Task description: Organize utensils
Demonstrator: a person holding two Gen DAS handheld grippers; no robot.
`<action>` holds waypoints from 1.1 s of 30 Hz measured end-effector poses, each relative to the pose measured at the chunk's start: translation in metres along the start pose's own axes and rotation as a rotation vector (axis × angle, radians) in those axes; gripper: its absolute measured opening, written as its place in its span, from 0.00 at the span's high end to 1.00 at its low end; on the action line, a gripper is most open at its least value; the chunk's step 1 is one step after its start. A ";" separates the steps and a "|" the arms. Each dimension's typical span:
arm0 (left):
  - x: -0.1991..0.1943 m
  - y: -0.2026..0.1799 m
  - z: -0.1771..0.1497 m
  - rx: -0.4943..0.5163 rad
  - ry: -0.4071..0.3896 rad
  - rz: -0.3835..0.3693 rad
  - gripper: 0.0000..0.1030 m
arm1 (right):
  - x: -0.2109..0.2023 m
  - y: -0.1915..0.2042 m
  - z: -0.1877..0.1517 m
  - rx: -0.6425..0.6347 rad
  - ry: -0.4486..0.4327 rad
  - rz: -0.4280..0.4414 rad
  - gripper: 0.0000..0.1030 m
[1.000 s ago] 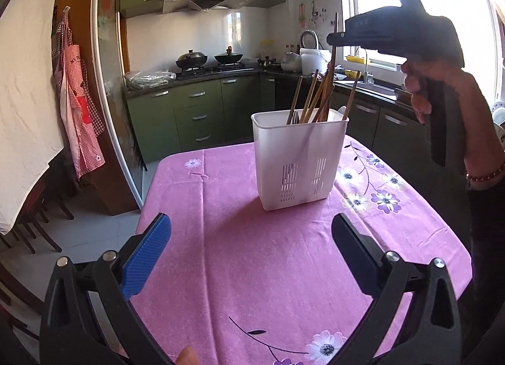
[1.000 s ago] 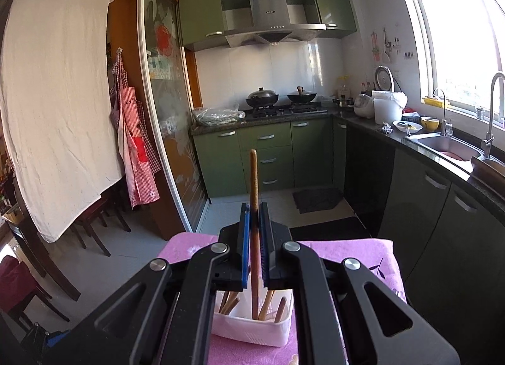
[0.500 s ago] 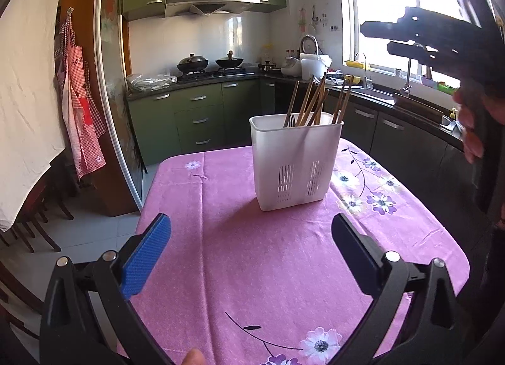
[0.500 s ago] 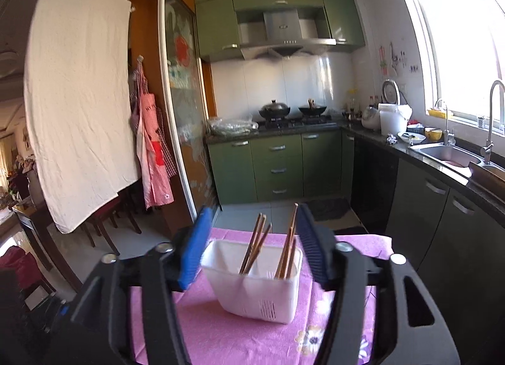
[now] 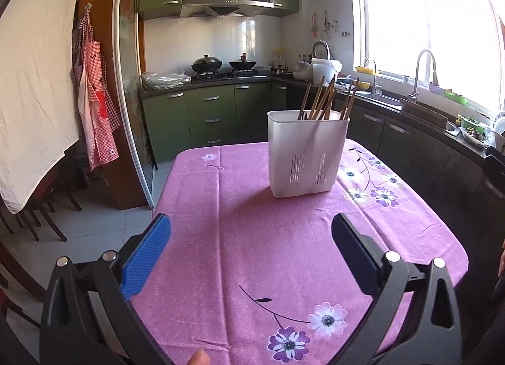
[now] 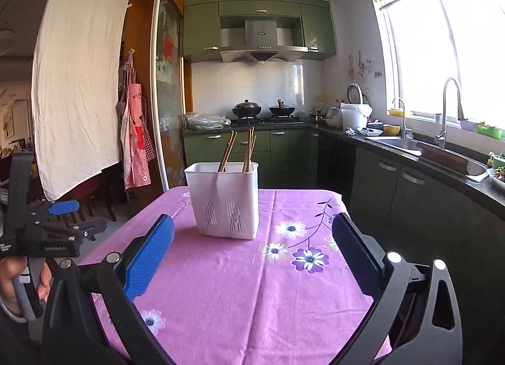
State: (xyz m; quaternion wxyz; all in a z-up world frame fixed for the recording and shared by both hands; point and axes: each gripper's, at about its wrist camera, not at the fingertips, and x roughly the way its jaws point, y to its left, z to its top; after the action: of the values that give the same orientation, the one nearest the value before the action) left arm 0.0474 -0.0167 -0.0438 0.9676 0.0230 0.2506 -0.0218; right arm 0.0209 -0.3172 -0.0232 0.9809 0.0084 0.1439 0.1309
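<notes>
A white plastic utensil holder (image 5: 305, 156) stands upright on the pink flowered tablecloth (image 5: 252, 254), with several wooden chopsticks (image 5: 322, 98) standing in it. It also shows in the right wrist view (image 6: 225, 201) with the chopsticks (image 6: 240, 150). My left gripper (image 5: 251, 253) is open and empty, low over the near part of the table. My right gripper (image 6: 252, 254) is open and empty, short of the holder. The left gripper also shows at the left edge of the right wrist view (image 6: 66, 218).
The table's edges fall off to the left (image 5: 161, 204) and right (image 5: 442, 226). Green kitchen cabinets (image 5: 205, 115), a stove with two woks (image 5: 221, 65) and a sink counter (image 6: 410, 147) lie behind. A white cloth (image 6: 75, 93) and a red apron (image 6: 134, 131) hang at left.
My right gripper opened and let a chopstick into the holder, then drew back and down from above the holder to table level. The left gripper stayed open and nearly still.
</notes>
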 end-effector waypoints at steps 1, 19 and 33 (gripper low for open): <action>-0.004 0.001 -0.001 -0.002 -0.003 0.001 0.06 | -0.010 0.000 0.000 0.002 -0.015 -0.001 0.04; -0.040 0.002 -0.006 0.020 -0.037 0.039 0.06 | -0.026 0.009 0.007 0.003 -0.022 -0.032 0.04; -0.043 0.003 -0.005 0.016 -0.045 0.048 0.06 | -0.022 0.013 0.009 -0.009 -0.013 -0.024 0.04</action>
State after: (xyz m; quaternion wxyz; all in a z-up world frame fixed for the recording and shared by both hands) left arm 0.0072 -0.0126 -0.0269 0.9730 0.0364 0.2279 -0.0012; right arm 0.0001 -0.3100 -0.0078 0.9833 0.0030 0.1371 0.1197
